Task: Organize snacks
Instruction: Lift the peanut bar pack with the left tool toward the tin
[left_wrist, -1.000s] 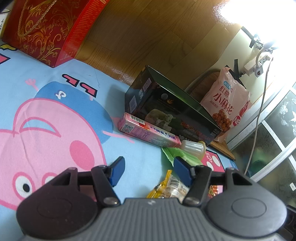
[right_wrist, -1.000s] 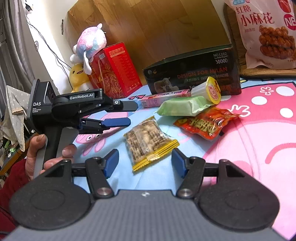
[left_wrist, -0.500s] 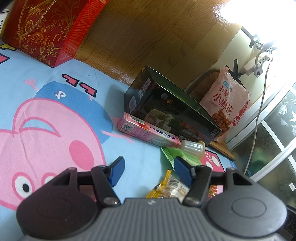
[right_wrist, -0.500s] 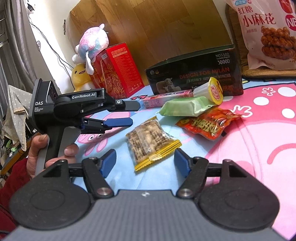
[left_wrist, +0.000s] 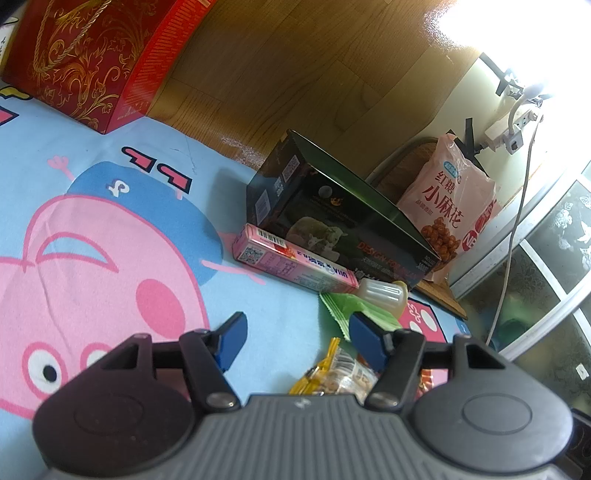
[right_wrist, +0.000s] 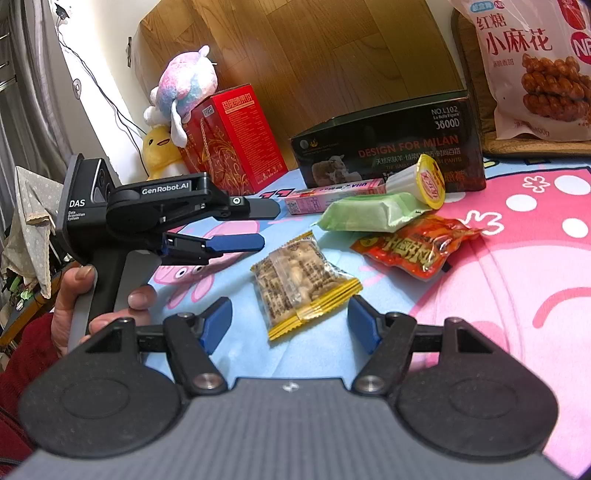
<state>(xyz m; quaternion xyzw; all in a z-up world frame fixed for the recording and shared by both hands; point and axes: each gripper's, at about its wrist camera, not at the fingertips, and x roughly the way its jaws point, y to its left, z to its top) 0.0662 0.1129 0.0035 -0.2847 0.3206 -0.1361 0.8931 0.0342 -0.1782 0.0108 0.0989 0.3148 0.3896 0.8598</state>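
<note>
Snacks lie on a cartoon-pig mat (right_wrist: 517, 295). A clear nut packet with yellow ends (right_wrist: 303, 280) lies just ahead of my open, empty right gripper (right_wrist: 290, 325). Behind it lie a red packet (right_wrist: 417, 247), a green packet (right_wrist: 369, 212), a jelly cup (right_wrist: 421, 181) and a pink candy box (right_wrist: 332, 194). My left gripper (left_wrist: 295, 341) is open and empty above the mat; the right wrist view shows it from the side (right_wrist: 255, 225), left of the nut packet. The left wrist view shows the pink box (left_wrist: 291, 264), the cup (left_wrist: 384, 293), the green packet (left_wrist: 343, 310) and the nut packet (left_wrist: 332, 373).
A dark box (right_wrist: 391, 144) stands behind the snacks, with a big pink twist-snack bag (right_wrist: 532, 66) at the back right. A red gift box (right_wrist: 232, 140) and plush toys (right_wrist: 181, 92) stand at the back left. A wooden board (left_wrist: 295, 66) lines the back.
My right gripper has crept slightly closer to the nut packet. The left gripper has barely moved.
</note>
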